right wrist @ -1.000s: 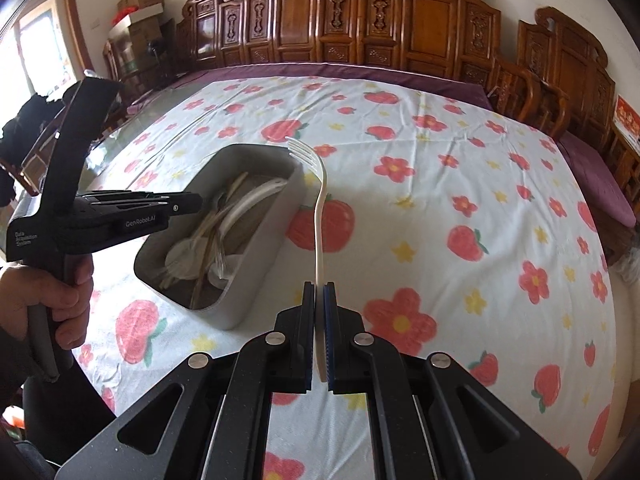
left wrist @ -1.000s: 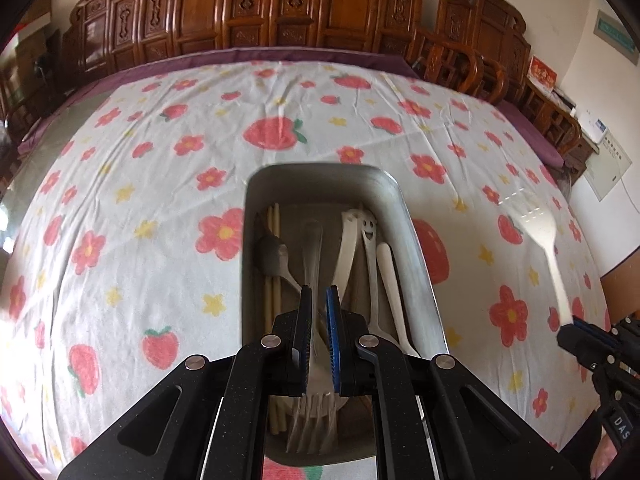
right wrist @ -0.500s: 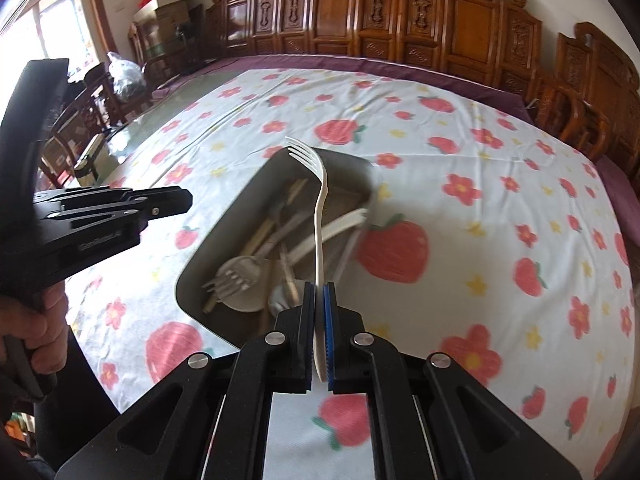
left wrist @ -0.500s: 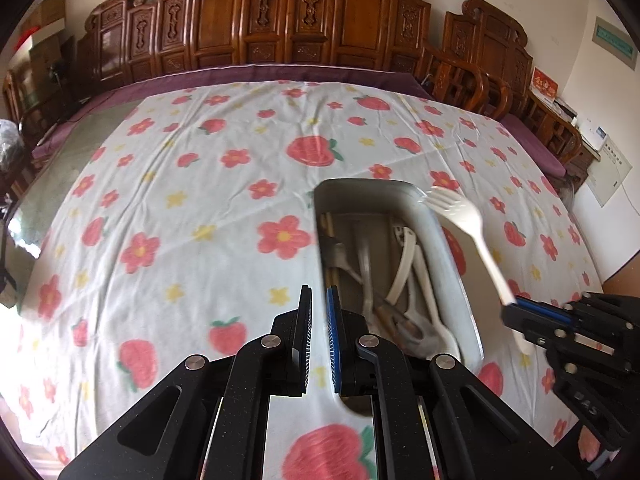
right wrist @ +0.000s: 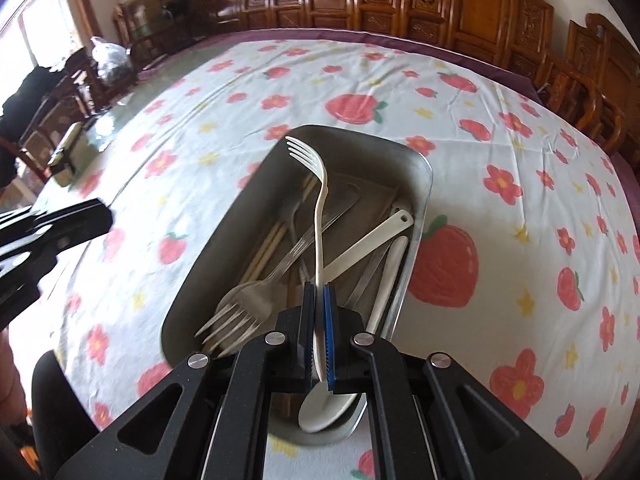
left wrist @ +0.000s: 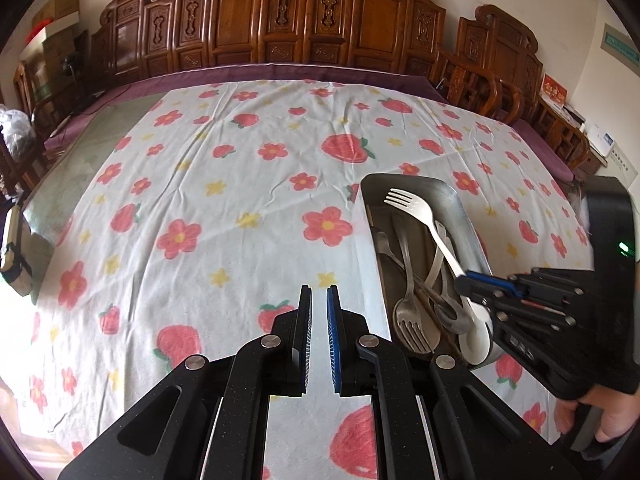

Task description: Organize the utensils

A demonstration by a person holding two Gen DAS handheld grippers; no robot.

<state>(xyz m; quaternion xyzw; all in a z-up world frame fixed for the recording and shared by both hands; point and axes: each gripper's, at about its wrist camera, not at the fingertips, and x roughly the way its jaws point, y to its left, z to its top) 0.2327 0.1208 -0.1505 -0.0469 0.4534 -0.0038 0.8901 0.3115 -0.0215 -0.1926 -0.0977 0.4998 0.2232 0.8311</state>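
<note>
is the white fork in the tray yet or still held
Still held: the right claw is shut on the white fork, above the metal tray.

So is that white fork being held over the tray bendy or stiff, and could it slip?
The white fork looks like thin plastic, so probably light and slightly flexible. The right gripper pinches only its narrow handle, so it might pivot or slip.

Item count, right wrist view:

- Metal tray: one, at table centre.
- Forks: three. One white plastic fork above the tray, tines toward 11 o'clock; two metal forks overlapping inside, tines toward 7 o'clock.
- White spoons: two; one white ladle spoon, one slim white spoon.
- Chopsticks: one pair.
- Grippers: two.

Further metal handles lie beneath; count cannot be determined.
</note>
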